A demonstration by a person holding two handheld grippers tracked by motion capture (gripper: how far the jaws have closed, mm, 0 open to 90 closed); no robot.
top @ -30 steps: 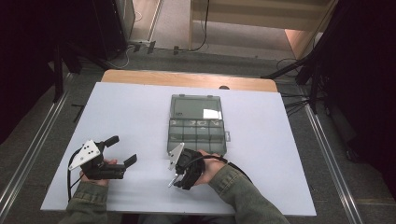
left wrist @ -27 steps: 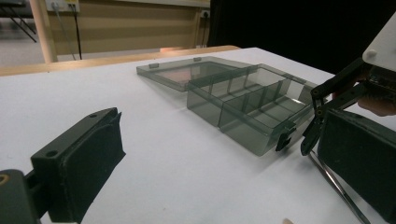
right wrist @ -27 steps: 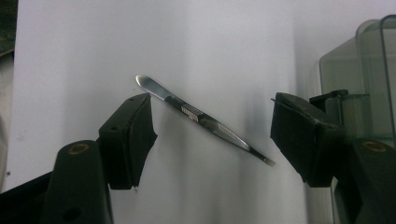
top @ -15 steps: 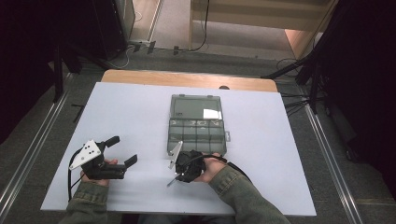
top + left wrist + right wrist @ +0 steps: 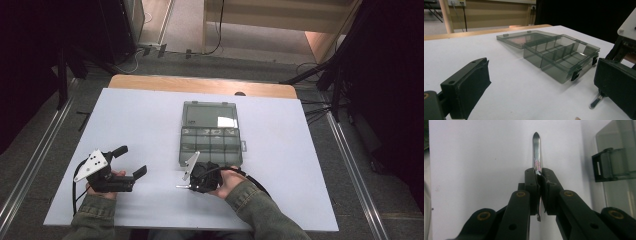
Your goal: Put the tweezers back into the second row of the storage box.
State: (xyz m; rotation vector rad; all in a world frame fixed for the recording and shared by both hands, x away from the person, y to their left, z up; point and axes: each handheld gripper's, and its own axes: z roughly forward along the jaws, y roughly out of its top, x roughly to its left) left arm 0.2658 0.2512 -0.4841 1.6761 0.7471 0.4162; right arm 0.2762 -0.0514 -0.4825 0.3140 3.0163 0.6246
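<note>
My right gripper (image 5: 540,176) is shut on a slender, pointed metal tool (image 5: 536,150) that sticks out past its tips. In the high view the right gripper (image 5: 192,184) lies near the table's front, just ahead of an open, smoky-clear compartment box (image 5: 210,142). The tool (image 5: 181,186) points left, and its tip (image 5: 596,101) is down at the tabletop. My left gripper (image 5: 132,160) rests at the front left, open and holding nothing. It (image 5: 541,92) faces the box (image 5: 561,57) from some distance.
The box's lid (image 5: 210,115) lies flat open behind its compartments, which look bare. A latch (image 5: 602,165) on the box's front wall is close to my right jaws. The white tabletop (image 5: 300,150) ends in a wooden strip (image 5: 200,85) at the back.
My right gripper has turned a little with the tool, whose tip has swung slightly left. The left gripper and the box have not moved.
</note>
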